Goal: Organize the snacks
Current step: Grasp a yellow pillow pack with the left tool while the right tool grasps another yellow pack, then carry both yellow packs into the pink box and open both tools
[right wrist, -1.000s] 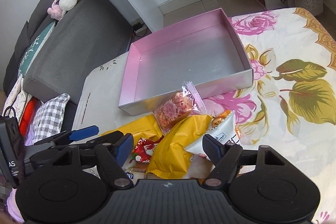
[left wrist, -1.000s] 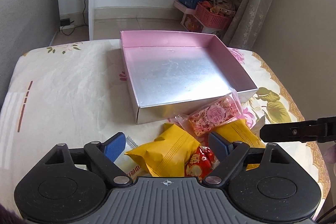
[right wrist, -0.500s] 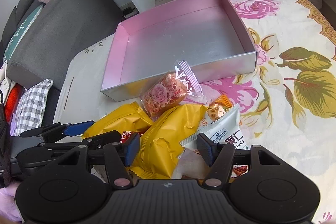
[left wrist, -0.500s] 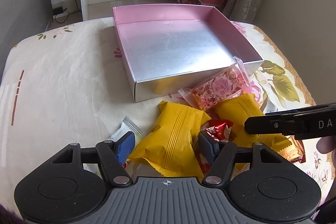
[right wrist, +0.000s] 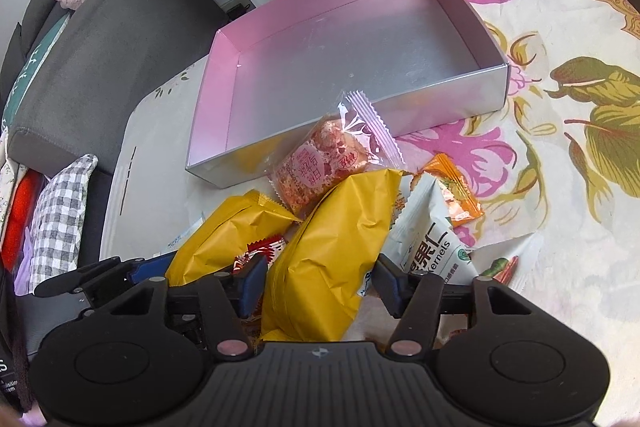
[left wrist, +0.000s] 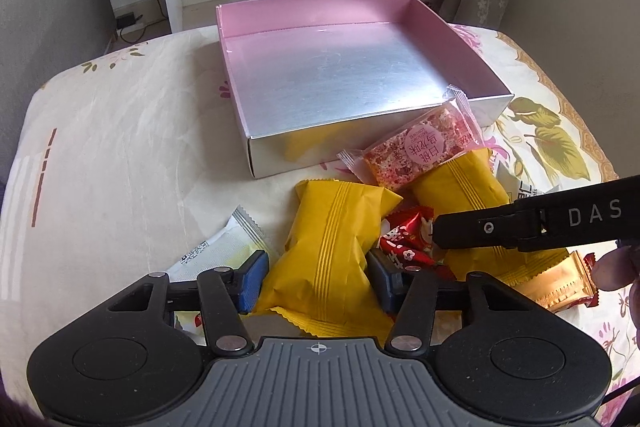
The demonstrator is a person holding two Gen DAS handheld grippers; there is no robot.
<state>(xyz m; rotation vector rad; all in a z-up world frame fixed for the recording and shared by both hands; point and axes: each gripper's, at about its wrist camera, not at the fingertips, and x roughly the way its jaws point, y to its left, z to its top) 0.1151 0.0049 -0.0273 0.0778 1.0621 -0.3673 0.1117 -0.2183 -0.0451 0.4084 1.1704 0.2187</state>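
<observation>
Both my grippers straddle yellow packets

My left gripper [left wrist: 316,277] and right gripper [right wrist: 318,283] are spread, each around its own yellow packet [left wrist: 328,247] [right wrist: 336,251], beside the pink box [left wrist: 472,67] on the table [left wrist: 112,155].

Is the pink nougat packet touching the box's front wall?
Touching. In the right wrist view the pink nougat packet leans on the box, its clear crimped end overlapping the front wall.
</observation>
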